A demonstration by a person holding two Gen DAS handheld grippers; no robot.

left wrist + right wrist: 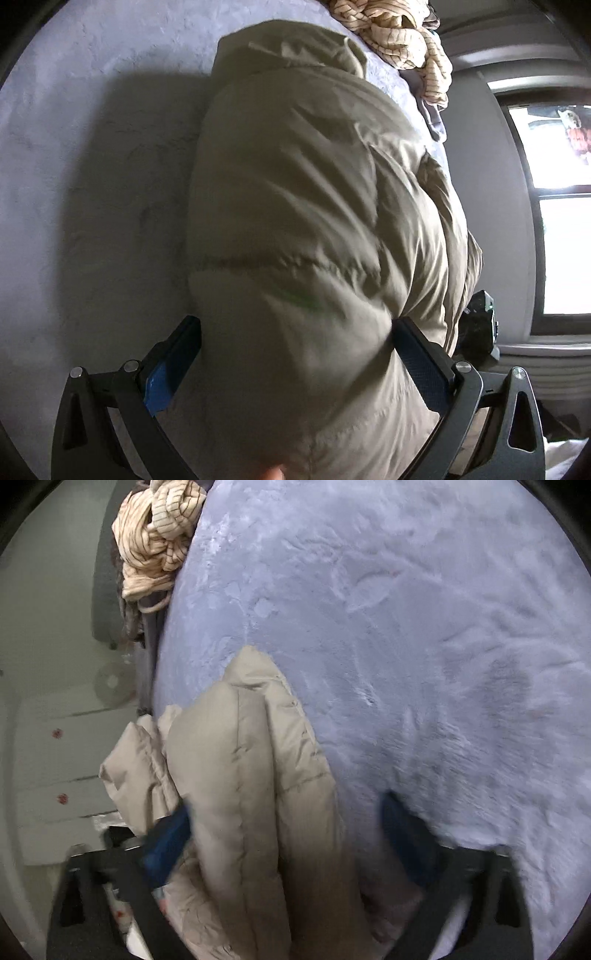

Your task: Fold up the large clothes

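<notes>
A beige puffer jacket [314,206] lies bunched on a grey-blue plush bed cover [74,147]. My left gripper [295,328] is open, its fingers wide apart on either side of the jacket's near bulge. In the right wrist view the same jacket [251,782] lies folded lengthwise at the bed's left edge, partly hanging off. My right gripper [288,819] is open, the jacket's fold between its blurred blue-padded fingers [170,842], on the plush cover [406,646].
A cream striped garment [402,33] lies bunched at the far end of the bed, also in the right wrist view [159,542]. A window [561,206] is at the right. White drawers [62,775] stand beyond the bed's left edge.
</notes>
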